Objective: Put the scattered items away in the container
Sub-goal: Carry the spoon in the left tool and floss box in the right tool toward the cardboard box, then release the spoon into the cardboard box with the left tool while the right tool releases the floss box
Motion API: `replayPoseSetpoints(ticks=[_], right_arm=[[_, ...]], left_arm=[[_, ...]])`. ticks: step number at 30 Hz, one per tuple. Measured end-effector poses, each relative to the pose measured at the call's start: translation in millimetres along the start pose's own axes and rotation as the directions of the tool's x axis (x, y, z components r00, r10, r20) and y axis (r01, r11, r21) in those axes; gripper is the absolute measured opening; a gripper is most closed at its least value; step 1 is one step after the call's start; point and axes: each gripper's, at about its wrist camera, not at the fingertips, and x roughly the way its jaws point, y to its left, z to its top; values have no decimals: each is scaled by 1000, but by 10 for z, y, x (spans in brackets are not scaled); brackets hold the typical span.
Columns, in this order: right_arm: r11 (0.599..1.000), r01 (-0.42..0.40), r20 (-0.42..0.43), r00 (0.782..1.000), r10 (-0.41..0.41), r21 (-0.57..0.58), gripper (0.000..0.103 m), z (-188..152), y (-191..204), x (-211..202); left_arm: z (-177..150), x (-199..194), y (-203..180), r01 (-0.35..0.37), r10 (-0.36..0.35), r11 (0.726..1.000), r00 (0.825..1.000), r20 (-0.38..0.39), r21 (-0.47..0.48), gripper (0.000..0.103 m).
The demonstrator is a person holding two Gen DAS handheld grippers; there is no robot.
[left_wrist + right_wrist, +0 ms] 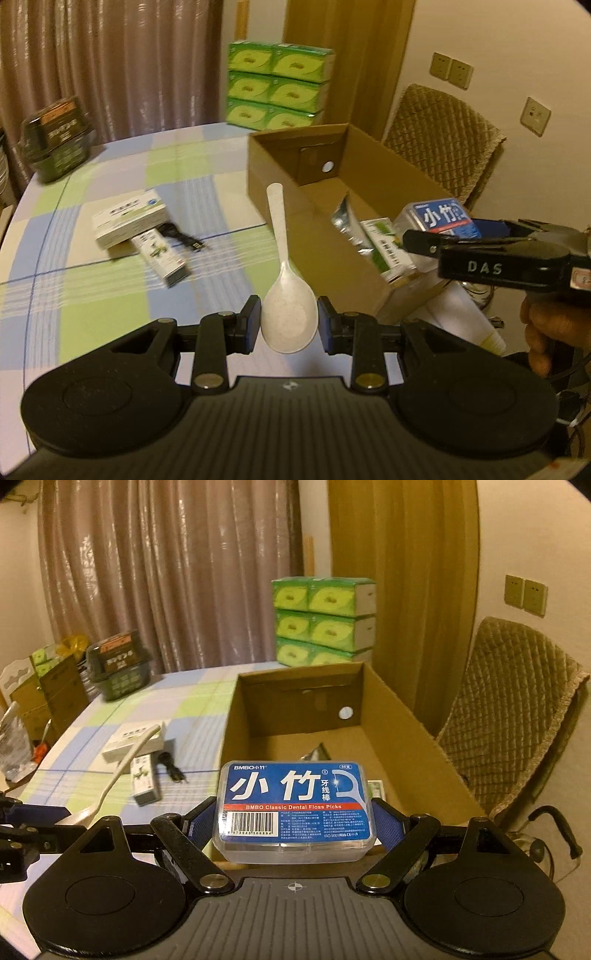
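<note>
Left gripper (290, 325): seen low centre of the left wrist view, angled down over the table; jaws clenched on the bowl of the spoon (286, 295).
Spoon: white, speckled, handle pointed up and away toward the upper middle of the frame; held clear of the cloth, just left of the box (280, 206). In the right wrist view the handle is seen at lower left.
Right gripper (293, 823): low centre of its own view, tilted down toward the box interior; jaws spread wide and grasping the floss case (295, 805) by its two short ends.
Floss case: clear plastic with a blue label, held flat, label up, at the near end of the box. In the left wrist view it is seen at mid right, above the packets.
Hand (550, 332): fingers seen at the right edge of the left wrist view, wrapped round the right gripper's grip.
Box: open cardboard, upper centre to right; packets (384, 243) lie in its near end.
Table (92, 302): checked cloth; a white carton (129, 219), a small pack (162, 258) and a black cable (181, 236) lie together at centre left, well apart from the box.
</note>
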Motion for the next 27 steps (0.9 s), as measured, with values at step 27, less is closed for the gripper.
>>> replayPoseSetpoints(ticks=[27], right_arm=[[997, 64, 7, 998, -64, 34, 83, 154, -588, 224]], left_arm=[[484, 575, -545, 101, -102, 993, 995, 9, 52, 27]])
